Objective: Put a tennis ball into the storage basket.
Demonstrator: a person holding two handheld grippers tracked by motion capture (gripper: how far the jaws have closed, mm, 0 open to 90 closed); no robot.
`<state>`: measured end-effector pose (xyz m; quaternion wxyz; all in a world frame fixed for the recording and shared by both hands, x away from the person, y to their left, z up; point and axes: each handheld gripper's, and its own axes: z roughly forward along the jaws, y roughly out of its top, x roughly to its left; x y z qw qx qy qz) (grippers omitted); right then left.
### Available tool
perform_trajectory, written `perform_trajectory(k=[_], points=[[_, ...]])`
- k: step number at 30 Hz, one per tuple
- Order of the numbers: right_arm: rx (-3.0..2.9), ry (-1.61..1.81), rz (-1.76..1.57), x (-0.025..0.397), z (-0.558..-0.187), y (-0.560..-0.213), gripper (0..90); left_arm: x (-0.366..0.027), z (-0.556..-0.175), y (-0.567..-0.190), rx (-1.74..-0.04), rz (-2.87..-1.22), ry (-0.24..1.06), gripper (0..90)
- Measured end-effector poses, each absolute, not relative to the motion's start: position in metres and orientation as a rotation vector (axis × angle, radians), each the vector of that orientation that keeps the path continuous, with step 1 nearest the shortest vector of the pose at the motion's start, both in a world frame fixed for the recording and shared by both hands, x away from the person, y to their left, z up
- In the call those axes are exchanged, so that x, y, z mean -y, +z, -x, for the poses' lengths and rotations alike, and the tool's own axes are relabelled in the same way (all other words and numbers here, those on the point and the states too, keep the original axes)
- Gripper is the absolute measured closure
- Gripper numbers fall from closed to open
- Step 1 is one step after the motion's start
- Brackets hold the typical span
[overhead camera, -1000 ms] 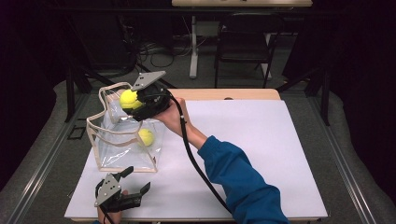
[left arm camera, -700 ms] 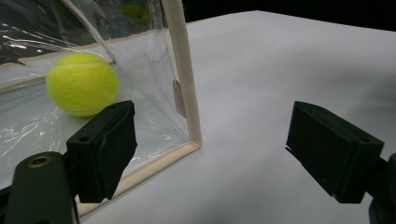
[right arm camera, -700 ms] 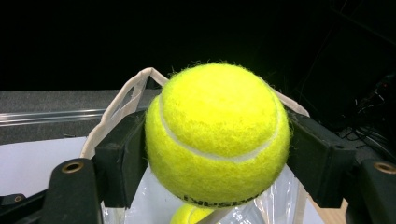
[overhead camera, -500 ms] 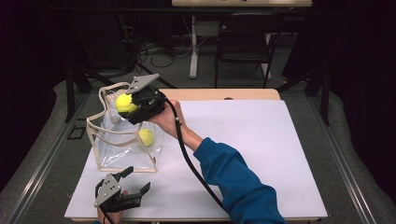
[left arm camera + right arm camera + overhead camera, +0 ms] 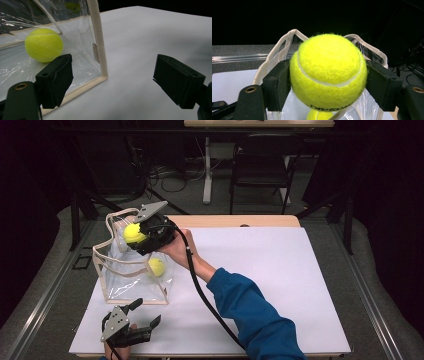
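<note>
A clear plastic bag (image 5: 125,270) with beige trim and handles stands open at the table's left. One yellow tennis ball (image 5: 156,266) lies inside it on the bottom, seen through the bag wall in the left gripper view (image 5: 44,45). My right gripper (image 5: 136,234) hovers over the bag's mouth, shut on a second tennis ball (image 5: 328,72) held between both jaws. The bag's handles (image 5: 287,40) rise just behind that ball. My left gripper (image 5: 142,314) rests open near the table's front edge, jaws wide apart (image 5: 113,82), beside the bag's near corner (image 5: 102,75).
The white table top (image 5: 260,270) stretches out to the right of the bag. A dark chair (image 5: 260,170) and cables stand on the floor beyond the far edge. A black cable (image 5: 200,290) trails from the right gripper along the blue sleeve.
The right gripper has carried its ball leftward and slightly down, ending over the bag's mouth. The left gripper has stayed in place.
</note>
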<state>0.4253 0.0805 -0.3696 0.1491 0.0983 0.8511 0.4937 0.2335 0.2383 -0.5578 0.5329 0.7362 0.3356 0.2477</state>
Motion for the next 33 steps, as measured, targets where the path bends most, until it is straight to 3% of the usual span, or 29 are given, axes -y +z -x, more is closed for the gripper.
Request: perform_trajectory(k=[33], points=[[-2.488,1.370,-0.299,-0.091,-0.429,-0.381,25.3,-0.239,-0.233,-0.557,-0.802,-1.756,0.590,16.0]])
